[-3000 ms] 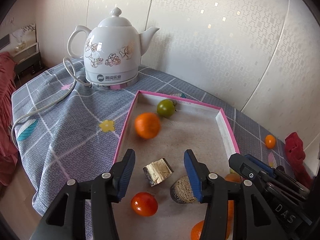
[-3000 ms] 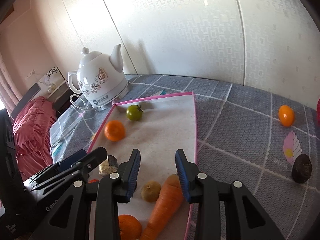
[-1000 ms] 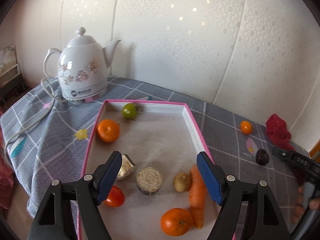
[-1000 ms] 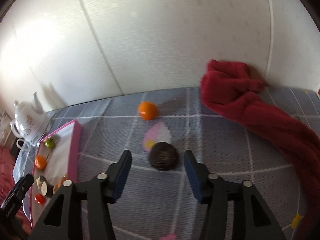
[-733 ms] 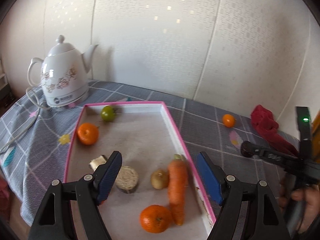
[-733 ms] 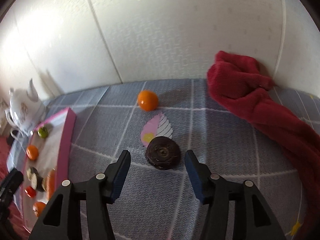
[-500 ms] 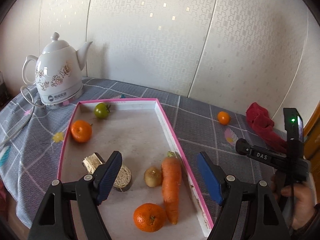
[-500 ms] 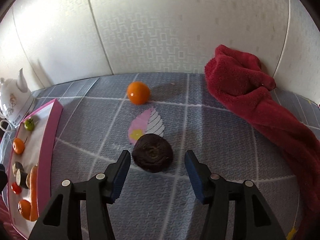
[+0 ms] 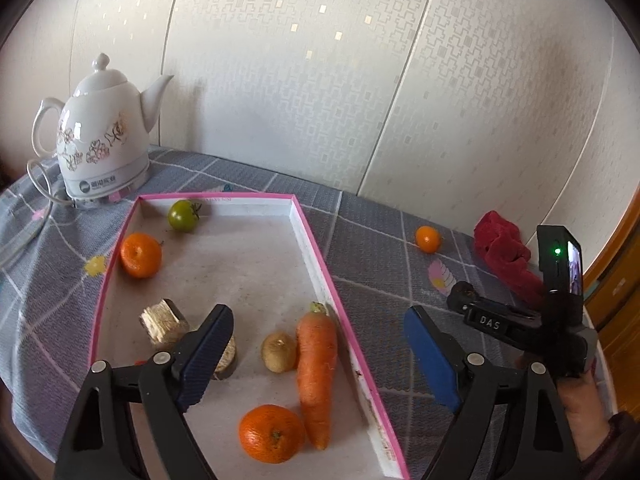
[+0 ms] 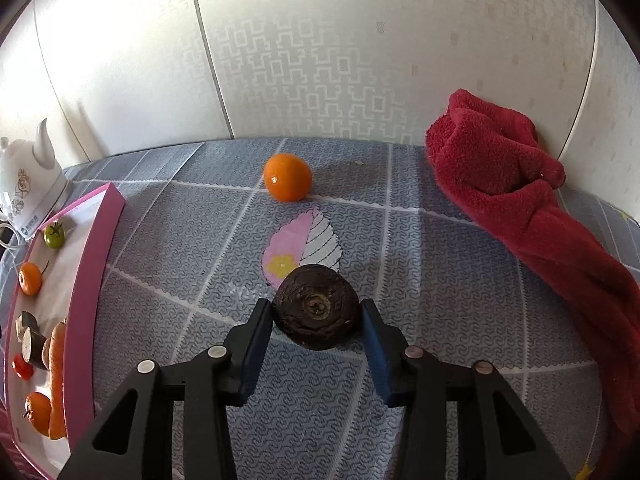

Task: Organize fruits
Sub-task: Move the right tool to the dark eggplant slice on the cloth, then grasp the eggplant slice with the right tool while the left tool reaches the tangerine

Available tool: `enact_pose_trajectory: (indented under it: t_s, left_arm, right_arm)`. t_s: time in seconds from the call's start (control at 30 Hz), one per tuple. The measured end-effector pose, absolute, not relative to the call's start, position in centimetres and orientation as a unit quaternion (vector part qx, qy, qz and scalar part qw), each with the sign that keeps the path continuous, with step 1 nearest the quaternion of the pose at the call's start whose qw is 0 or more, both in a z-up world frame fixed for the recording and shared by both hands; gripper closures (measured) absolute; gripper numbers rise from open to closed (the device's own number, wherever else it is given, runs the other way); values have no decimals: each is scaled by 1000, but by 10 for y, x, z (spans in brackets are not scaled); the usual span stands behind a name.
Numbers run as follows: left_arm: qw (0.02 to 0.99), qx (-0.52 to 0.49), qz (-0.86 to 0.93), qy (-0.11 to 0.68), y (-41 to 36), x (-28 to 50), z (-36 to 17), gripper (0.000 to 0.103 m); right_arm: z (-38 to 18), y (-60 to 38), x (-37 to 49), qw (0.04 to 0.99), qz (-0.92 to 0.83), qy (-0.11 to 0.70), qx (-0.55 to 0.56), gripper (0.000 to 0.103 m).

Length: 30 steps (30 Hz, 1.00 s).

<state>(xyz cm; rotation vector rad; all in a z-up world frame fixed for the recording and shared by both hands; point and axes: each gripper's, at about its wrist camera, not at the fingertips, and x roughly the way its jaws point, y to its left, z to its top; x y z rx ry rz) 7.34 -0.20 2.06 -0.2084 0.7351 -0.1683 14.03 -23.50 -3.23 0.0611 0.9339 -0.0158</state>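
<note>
The right gripper (image 10: pixel 316 318) has come lower and is closing around the dark round fruit (image 10: pixel 316 306) on the cloth, near the pink tray (image 10: pixel 90 280). The left gripper (image 9: pixel 316 346) is opening, empty, above the tray.

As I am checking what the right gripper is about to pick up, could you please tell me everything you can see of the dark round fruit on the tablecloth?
The dark round fruit is brown-black, wrinkled and dull, with a paler ringed stem scar facing the camera. It rests on the grey patterned tablecloth, overlapping a pink-and-white leaf print, outside the pink tray. It lies between the fingers of the right gripper, whose jaws are closing; the pads look at or near its sides, contact unclear.
</note>
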Motion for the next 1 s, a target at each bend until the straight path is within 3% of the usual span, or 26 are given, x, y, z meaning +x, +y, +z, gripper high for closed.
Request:
enact_pose_trajectory:
  t_s: [0.7,0.87,1.0]
  left_arm:
    - [914,-62,-142,374,-67,100,16,16]
    - [917,-43,-132,373,-86,117,15,23]
    - [910,-40,-137,388,-100,138,8,36]
  right_arm:
    - [-25,-262,136,886,-27,457,73,58]
    - [-21,-274,133,887,-31,452,91,58]
    - [-15,-273,130,889,-28,449,85,58]
